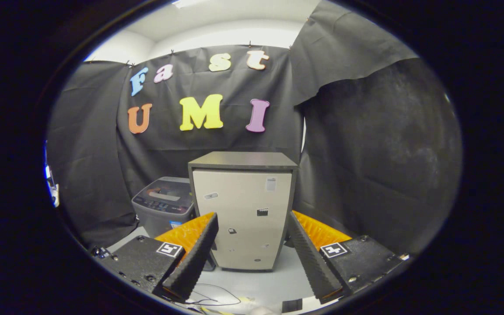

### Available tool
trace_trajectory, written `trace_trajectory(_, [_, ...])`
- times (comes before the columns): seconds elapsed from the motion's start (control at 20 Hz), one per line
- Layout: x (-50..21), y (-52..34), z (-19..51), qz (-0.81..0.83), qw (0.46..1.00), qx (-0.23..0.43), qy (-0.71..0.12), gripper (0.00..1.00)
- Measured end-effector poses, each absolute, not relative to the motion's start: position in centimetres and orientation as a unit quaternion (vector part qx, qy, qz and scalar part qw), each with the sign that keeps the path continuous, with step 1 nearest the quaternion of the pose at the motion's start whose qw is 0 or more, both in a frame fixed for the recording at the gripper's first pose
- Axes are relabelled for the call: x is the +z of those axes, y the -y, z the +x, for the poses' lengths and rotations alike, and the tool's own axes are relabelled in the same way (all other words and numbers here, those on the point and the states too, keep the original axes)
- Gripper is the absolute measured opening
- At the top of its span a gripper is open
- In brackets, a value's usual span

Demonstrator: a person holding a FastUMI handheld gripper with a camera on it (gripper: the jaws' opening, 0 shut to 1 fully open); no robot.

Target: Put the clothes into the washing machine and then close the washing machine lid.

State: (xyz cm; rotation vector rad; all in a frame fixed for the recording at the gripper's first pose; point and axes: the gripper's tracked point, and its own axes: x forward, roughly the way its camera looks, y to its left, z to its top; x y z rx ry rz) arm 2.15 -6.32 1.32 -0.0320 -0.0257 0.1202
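A small grey top-loading washing machine (164, 205) stands on the floor against the black cloth wall, left of a cabinet and beyond my left finger. Its lid lies flat over the top, with a dark control panel along the front. My gripper (252, 229) is open, held well above the floor and some way back from the machine, with nothing between its fingers. No clothes can be made out.
A tall beige cabinet (245, 210) with a dark top stands straight ahead between my fingers, right beside the washing machine. Thin cables (210, 297) lie on the pale floor just below the fingers. Black cloth walls close in on the left, back and right.
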Motion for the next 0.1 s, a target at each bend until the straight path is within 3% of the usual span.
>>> trace_trajectory(0.1, [1.30,6.40,2.08,-0.020,0.998,0.058,0.012,1.00])
